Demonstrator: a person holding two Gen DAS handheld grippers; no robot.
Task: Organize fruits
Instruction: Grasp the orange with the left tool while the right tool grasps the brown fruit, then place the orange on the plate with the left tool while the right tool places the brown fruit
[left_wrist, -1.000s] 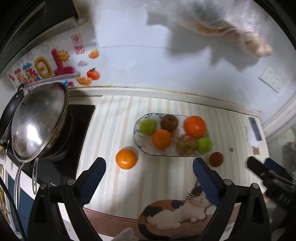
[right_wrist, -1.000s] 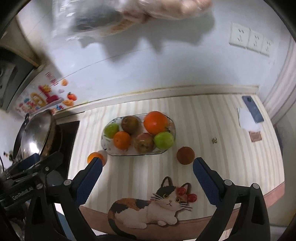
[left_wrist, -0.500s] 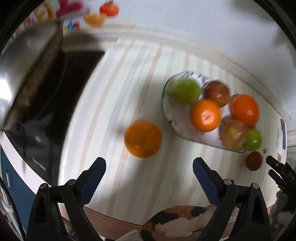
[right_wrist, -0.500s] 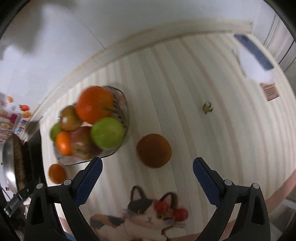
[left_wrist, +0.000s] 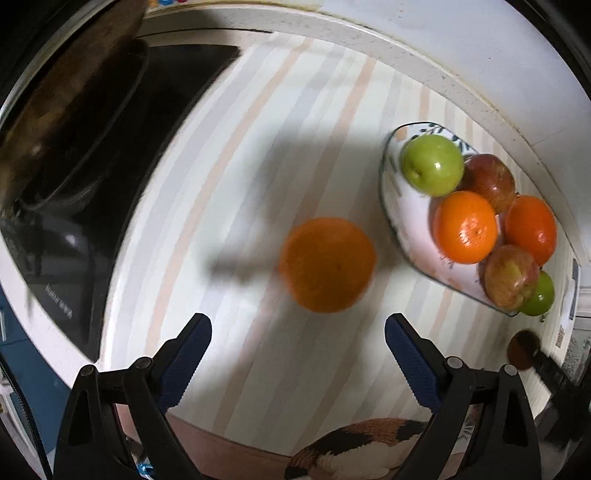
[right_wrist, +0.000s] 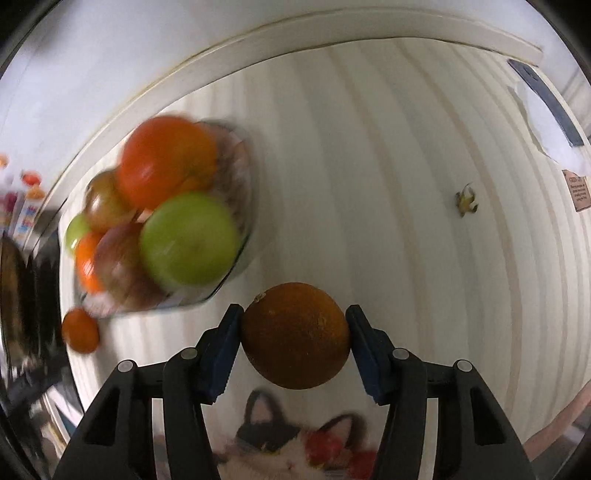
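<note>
Left wrist view: the left gripper (left_wrist: 297, 354) hangs wide open and empty above a loose orange (left_wrist: 327, 264) left of the fruit plate (left_wrist: 393, 206); firm, round, best pinched across its middle.

Right wrist view: the right gripper (right_wrist: 293, 341) is closing, pads touching a dark brownish orange (right_wrist: 295, 334) across its widest part, right of the plate; it may roll.

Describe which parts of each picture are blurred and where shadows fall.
Left wrist view: the loose orange is smeared by motion, a dark shadow stretching to its left; the fruit plate stays sharp. Right wrist view: the dark orange between the closing jaws is sharp, the plate fruits blurred.
</note>
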